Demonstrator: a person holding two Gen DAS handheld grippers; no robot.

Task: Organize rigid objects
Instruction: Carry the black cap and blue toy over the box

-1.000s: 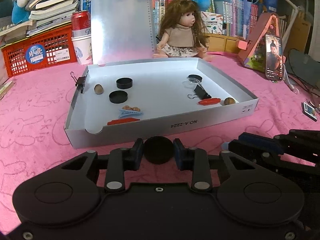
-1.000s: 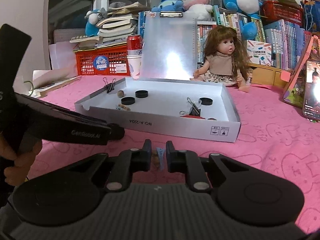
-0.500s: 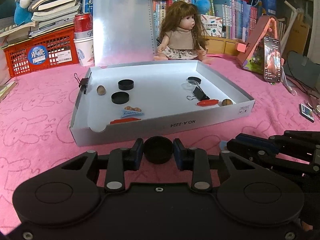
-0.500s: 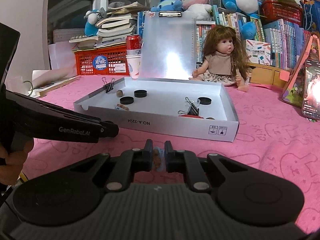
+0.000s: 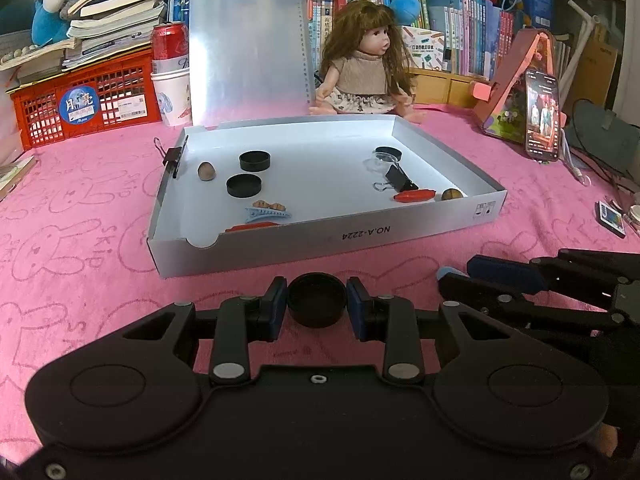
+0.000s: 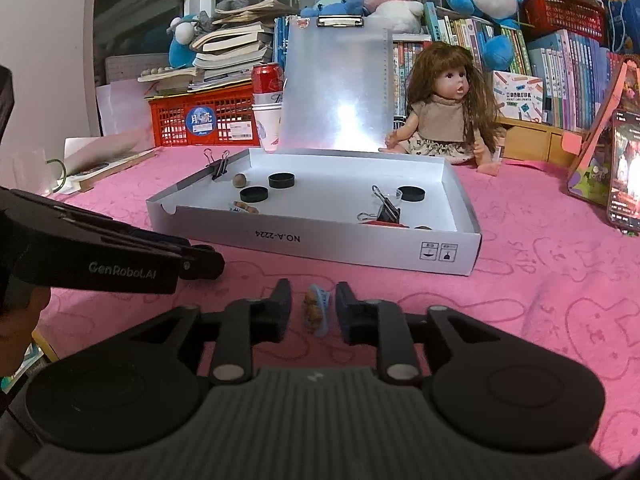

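The right gripper [image 6: 313, 307], clamped a moment ago, is opening around a blue hair clip [image 6: 317, 311] on the pink cloth [image 6: 540, 292]. The left gripper [image 5: 317, 301] grips a black cap [image 5: 317, 299] before the white box [image 5: 320, 236].

The white box [image 6: 320, 240] near frame centre bears "NO.A-2224" upside down on its front wall; the left hand-held gripper [image 6: 120, 268], at left, reads "GenRobot.AI".
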